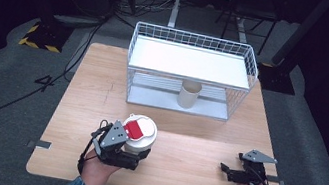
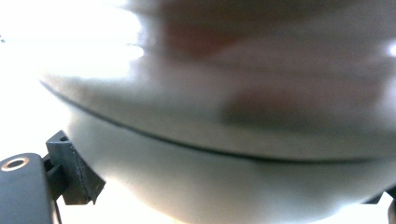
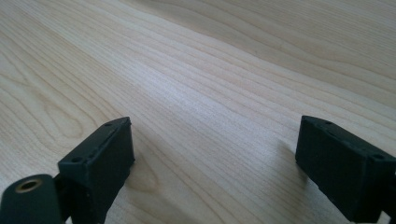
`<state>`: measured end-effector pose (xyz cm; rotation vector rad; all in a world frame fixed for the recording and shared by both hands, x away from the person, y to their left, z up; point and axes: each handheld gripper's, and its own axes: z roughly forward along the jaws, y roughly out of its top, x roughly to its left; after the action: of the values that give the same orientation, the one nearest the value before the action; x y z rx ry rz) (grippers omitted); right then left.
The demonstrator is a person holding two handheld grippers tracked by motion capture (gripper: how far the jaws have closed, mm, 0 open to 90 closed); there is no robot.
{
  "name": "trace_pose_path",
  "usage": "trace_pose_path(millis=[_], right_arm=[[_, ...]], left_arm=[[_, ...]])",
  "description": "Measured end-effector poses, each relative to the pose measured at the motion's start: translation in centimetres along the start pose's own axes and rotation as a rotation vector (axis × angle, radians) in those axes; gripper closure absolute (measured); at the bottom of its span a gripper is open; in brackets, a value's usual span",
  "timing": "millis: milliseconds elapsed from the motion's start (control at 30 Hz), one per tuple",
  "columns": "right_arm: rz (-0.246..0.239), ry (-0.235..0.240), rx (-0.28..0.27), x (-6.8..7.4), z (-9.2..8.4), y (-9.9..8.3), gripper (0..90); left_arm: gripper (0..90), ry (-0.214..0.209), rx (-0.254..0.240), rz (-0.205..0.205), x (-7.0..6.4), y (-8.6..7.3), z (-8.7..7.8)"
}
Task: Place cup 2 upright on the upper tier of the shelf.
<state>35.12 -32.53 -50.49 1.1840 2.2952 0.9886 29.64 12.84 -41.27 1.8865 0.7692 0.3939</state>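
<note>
High view: left claw [image 1: 135, 149] clamped on lidded cup [image 1: 140, 134]; right claw [image 1: 226, 171] apart; beige cup [image 1: 189, 94] inside wire basket [image 1: 249, 61].

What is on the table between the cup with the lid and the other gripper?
Nothing: in the high view, bare table separates the lidded cup from the right gripper.

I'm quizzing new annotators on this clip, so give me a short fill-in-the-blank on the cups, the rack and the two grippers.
1. The left gripper is shut on a white cup whose lid bears a ____ patch.
2. The beige cup stands on the ____ shelf of the wire rack.
3. The right gripper has its jaws ____, with bare table between them.

Missing words: red; lower; open
</note>
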Motion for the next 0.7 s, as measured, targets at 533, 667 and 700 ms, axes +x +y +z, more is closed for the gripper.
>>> trace_pose_path(millis=[533,667,700], right_arm=[[0.004,-0.005,0.002,0.0,0.0,0.0,11.3],[0.005,-0.007,0.001,0.0,0.0,0.0,11.3],[0.005,-0.007,0.001,0.0,0.0,0.0,11.3]], left_arm=[[9.5,-0.032,-0.025,0.018,0.4,3.7,-0.9],[9.5,-0.050,-0.035,0.005,0.7,4.6,-0.9],[9.5,-0.055,-0.039,0.000,0.8,4.7,-0.9]])
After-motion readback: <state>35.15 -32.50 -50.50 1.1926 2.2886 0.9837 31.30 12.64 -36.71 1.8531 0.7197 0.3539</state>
